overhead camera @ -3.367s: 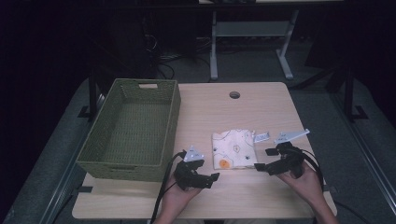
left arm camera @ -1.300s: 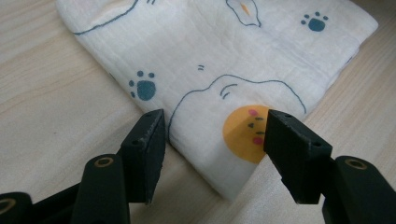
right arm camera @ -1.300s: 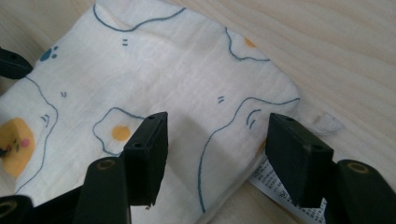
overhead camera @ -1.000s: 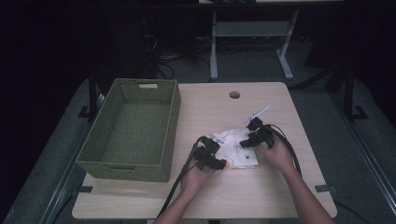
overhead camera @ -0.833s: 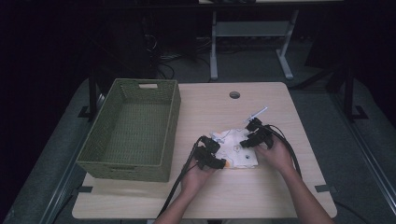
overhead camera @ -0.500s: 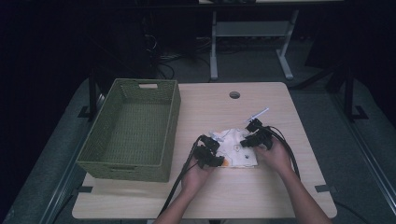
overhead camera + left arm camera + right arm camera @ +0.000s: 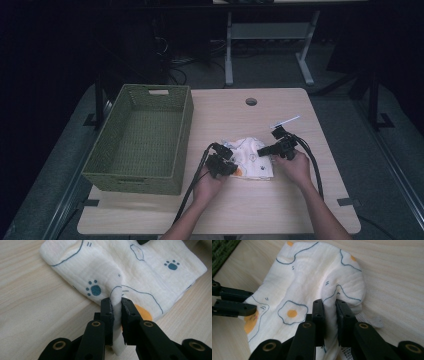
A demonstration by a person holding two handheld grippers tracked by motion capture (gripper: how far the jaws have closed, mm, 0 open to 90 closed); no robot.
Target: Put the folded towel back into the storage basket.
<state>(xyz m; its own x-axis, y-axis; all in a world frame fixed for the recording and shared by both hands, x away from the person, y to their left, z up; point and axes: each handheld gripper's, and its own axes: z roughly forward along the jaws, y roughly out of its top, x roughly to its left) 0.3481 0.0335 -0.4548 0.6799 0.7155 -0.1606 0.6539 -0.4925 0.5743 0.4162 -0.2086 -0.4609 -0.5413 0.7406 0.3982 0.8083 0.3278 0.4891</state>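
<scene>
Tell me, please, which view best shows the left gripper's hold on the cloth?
The left gripper view: the left gripper has its jaws shut on a raised fold of the cloth. The high view shows that gripper small at the cloth's left edge. The right gripper view shows its jaws from the side, at the cloth's far edge.

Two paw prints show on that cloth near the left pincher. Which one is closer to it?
The bigger paw print, just above and left of the left gripper, which is clamped on a fold of the cloth. The other sits far off, toward the cloth's far edge.
</scene>
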